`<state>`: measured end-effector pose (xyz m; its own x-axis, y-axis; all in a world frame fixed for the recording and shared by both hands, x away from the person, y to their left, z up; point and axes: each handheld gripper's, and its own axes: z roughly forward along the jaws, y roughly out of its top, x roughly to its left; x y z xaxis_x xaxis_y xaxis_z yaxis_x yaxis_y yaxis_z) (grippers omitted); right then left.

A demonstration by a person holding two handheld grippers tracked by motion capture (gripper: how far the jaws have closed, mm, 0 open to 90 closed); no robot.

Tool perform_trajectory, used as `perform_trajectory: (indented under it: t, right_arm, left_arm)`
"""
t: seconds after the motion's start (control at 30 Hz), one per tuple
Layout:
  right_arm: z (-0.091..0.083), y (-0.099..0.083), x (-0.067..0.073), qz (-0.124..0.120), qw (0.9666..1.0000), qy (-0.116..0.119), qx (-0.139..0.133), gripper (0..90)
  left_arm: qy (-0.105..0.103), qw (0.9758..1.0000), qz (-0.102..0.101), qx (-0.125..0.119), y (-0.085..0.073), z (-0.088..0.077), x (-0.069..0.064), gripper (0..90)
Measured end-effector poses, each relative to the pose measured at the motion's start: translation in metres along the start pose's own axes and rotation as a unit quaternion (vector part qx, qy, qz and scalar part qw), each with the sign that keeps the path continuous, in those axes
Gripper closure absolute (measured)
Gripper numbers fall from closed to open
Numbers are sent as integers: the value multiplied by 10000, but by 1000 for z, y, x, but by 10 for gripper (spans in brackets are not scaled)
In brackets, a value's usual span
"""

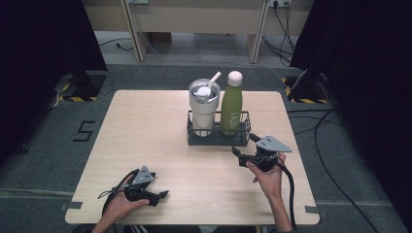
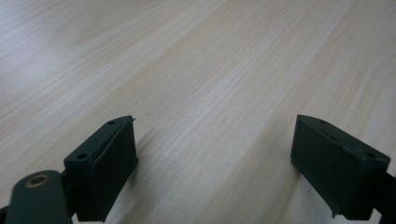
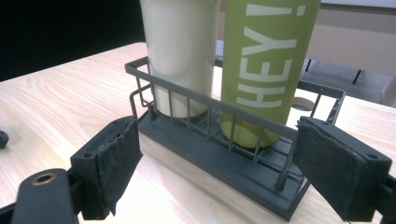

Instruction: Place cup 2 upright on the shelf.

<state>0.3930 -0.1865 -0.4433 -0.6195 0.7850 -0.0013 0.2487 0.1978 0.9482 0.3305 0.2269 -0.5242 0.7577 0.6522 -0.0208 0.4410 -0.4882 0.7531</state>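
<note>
Standing in a dark grey wire rack (image 3: 261, 179) mid-table, a cream tumbler (image 3: 180, 51) and green "HEY!" bottle (image 3: 266, 70) face the right gripper (image 3: 217, 165), jaws spread; left gripper (image 2: 215, 165) also spread

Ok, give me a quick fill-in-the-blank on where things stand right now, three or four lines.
1. The bottle and the tumbler both stand in the wire ____.
2. The word printed on the bottle reads ____.
3. The right claw is open and faces the rack, while the left claw is open over bare ____.
4. A ____ sticks out of the tumbler's lid.

Missing words: rack; HEY!; table; straw
</note>
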Motion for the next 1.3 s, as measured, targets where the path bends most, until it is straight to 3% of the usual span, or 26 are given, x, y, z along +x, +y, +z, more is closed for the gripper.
perform_trajectory:
  t: [1.3]
  right_arm:
    - [-16,-47,12,105,9991,122,400,153]
  left_arm:
    - [7,10000,-10,-4,0,0,0,136]
